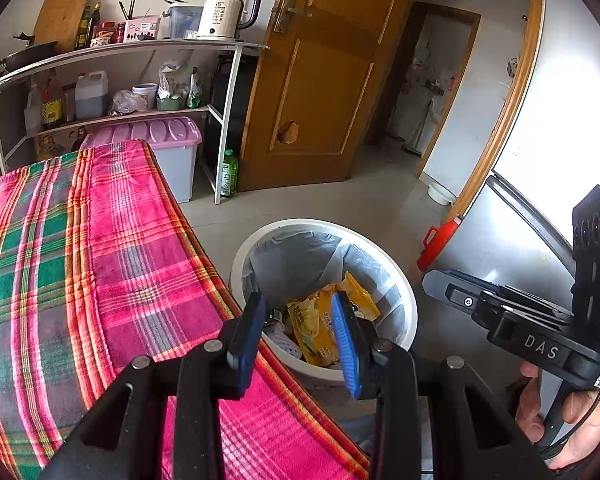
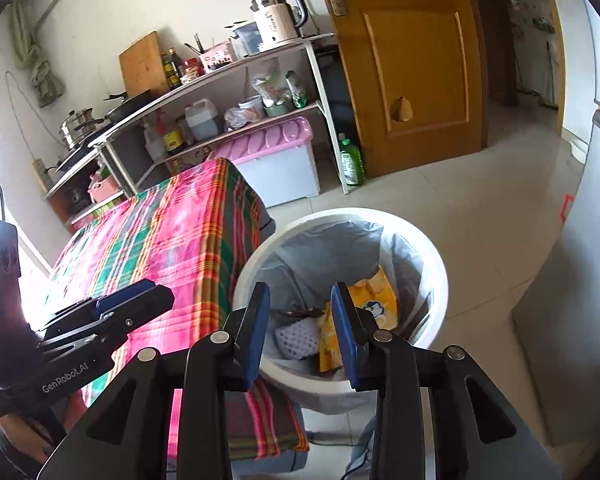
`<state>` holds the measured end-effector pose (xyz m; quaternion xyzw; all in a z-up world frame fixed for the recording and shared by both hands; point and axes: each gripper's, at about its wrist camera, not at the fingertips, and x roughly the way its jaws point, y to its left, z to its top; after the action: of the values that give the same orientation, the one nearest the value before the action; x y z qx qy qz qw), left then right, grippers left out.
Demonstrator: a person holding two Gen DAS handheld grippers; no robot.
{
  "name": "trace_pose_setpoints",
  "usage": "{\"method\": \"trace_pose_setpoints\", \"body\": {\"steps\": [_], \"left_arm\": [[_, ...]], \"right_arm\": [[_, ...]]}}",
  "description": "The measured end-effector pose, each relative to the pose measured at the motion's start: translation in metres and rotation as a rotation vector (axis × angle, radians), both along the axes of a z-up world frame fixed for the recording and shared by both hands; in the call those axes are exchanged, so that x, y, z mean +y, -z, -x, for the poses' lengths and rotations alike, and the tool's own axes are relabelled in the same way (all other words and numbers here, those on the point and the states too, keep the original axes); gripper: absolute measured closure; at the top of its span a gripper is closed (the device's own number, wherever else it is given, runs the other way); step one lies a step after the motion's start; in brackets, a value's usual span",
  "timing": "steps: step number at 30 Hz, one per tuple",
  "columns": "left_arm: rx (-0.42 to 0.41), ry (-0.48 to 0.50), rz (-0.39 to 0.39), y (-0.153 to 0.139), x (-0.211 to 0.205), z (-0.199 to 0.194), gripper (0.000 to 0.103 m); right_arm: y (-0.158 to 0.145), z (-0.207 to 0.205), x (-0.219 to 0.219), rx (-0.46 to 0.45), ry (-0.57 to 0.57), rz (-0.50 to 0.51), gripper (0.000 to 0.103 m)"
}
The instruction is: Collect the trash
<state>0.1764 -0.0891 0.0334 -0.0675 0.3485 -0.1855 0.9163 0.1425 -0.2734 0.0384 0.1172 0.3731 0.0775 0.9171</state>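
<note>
Two hand-held grippers hover above a white bin that stands on the floor just beside a table covered in a pink and green plaid cloth. Both are empty: the left hand-held gripper has its blue pads parted at a moderate gap with nothing between them, and the right hand-held gripper shows the same — jaws apart, only the bin's inside visible through the gap. The trash lies in the bin's grey liner: yellow snack wrappers, a white foam net and a dark scrap beside them. A bare hand grips the right tool's handle at the edge of the left view. Judging by the empty jaws and the filled bin, a drop-off looks finished and the step in hand is the turn back for more. No loose trash shows on the part of the cloth in view, so the next move calls for scanning the table and the floor — then lining one set of pads around whatever piece turns up.
</note>
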Motion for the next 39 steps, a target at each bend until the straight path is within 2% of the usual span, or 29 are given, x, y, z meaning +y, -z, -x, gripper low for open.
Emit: {"method": "trace_pose_setpoints", "body": {"steps": [13, 26, 39], "left_arm": [[-0.055, -0.021, -0.021, -0.011, 0.014, 0.056, 0.060], [-0.052, -0.024, -0.026, -0.006, 0.020, 0.105, 0.056], [-0.067, -0.039, -0.032, -0.003, 0.021, 0.124, 0.055]], "right_arm": [[-0.004, 0.054, 0.028, -0.052, -0.049, 0.031, 0.069], [-0.002, 0.099, 0.035, -0.088, -0.053, 0.069, 0.069], [-0.003, 0.125, 0.040, -0.129, -0.055, 0.084, 0.068]]}}
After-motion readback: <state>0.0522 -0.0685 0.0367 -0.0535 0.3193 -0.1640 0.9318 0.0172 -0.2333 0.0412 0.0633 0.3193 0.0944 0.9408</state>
